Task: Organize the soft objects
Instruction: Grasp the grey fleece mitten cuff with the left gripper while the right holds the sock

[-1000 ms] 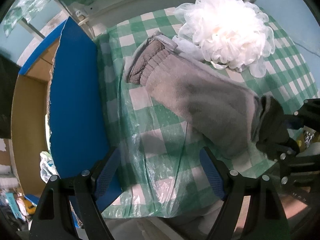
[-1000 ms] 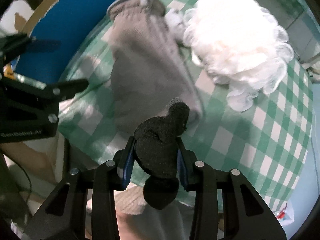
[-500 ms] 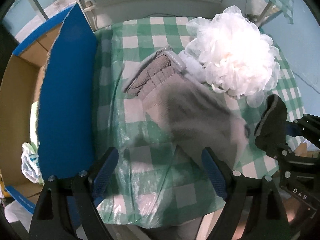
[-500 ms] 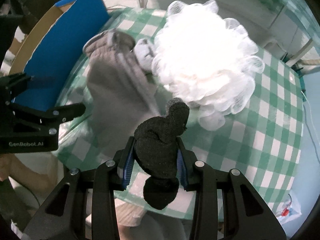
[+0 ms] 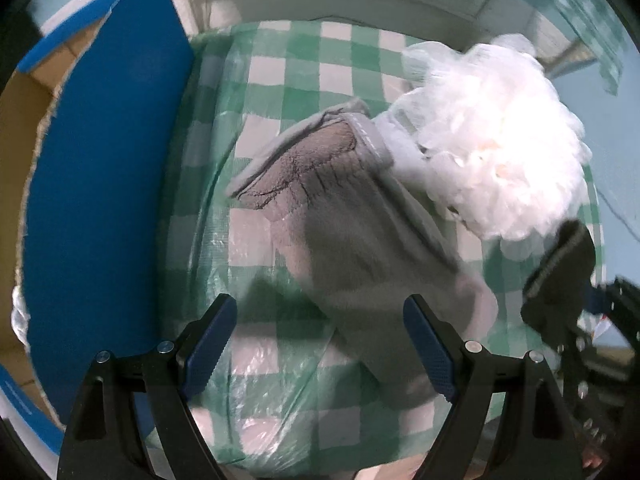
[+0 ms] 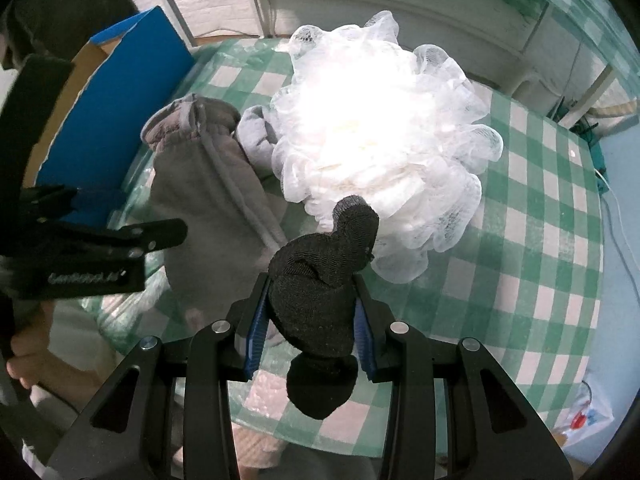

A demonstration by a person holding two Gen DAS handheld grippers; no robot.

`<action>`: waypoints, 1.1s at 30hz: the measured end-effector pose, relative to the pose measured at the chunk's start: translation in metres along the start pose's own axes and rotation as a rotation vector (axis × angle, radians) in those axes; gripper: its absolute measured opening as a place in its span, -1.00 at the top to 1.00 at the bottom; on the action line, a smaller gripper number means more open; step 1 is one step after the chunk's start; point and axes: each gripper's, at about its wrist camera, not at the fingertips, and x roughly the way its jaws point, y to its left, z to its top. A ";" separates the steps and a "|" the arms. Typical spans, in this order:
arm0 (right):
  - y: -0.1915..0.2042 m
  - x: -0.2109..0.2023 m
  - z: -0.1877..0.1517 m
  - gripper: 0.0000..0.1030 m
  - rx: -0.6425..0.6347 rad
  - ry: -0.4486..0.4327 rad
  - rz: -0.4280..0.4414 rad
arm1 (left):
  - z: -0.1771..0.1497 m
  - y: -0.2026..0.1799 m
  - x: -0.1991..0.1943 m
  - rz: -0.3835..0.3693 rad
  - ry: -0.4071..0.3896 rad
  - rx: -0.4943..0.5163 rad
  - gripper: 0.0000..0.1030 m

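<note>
A grey fleece garment [image 5: 360, 232] [image 6: 212, 208] lies rolled on the green-checked table [image 5: 288, 80] [image 6: 552, 240]. A white mesh bath pouf [image 5: 500, 152] [image 6: 380, 136] sits beside it, touching its far end. My left gripper [image 5: 320, 340] hangs open over the near end of the grey garment, nothing between its fingers. My right gripper [image 6: 310, 316] is shut on a black sock [image 6: 324, 288] [image 5: 560, 280], held above the table in front of the pouf. A small light-grey sock [image 6: 254, 136] is tucked between garment and pouf.
A cardboard box with a blue flap [image 5: 104, 184] [image 6: 116, 108] stands at the table's left edge, white items inside it. Clear plastic film covers the tablecloth. A person's hand [image 6: 24, 360] holds the left gripper. Wall, sockets and a frame stand behind the table.
The left gripper has rolled and shifted so the grey garment now lies between its fingers' line. The right gripper carried the black sock rightwards and up, towards the pouf.
</note>
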 end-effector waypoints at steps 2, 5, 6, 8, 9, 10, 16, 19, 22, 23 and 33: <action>-0.003 0.002 0.000 0.28 0.003 0.001 0.002 | 0.004 0.000 0.006 -0.013 0.014 -0.020 -0.68; -0.007 0.004 0.000 0.28 0.012 0.003 0.008 | 0.011 -0.001 0.014 -0.020 0.021 -0.034 -0.68; -0.009 0.005 0.000 0.28 0.015 0.005 0.009 | 0.012 -0.002 0.017 -0.020 0.024 -0.033 -0.68; -0.012 0.008 0.000 0.28 0.024 0.007 0.011 | 0.016 -0.006 0.023 -0.021 0.030 -0.032 -0.68; -0.013 0.008 0.000 0.28 0.027 0.007 0.012 | 0.017 -0.007 0.026 -0.027 0.032 -0.035 -0.68; -0.014 0.009 0.000 0.28 0.032 0.007 0.013 | 0.019 -0.008 0.029 -0.036 0.036 -0.038 -0.68; -0.019 0.011 0.002 0.28 0.040 0.003 0.019 | 0.031 -0.021 0.038 -0.067 0.022 -0.055 -0.77; -0.024 0.012 0.000 0.28 0.045 0.005 0.020 | 0.033 -0.023 0.040 -0.096 0.010 -0.054 -0.75; -0.028 0.015 -0.001 0.28 0.054 0.011 0.019 | 0.034 -0.025 0.039 -0.077 0.000 -0.051 -0.36; -0.029 0.016 -0.001 0.28 0.058 0.011 0.018 | 0.035 -0.025 0.038 -0.063 -0.003 -0.049 -0.13; -0.024 0.007 0.001 0.28 0.051 -0.015 0.004 | 0.027 -0.015 0.016 -0.075 -0.059 -0.023 0.59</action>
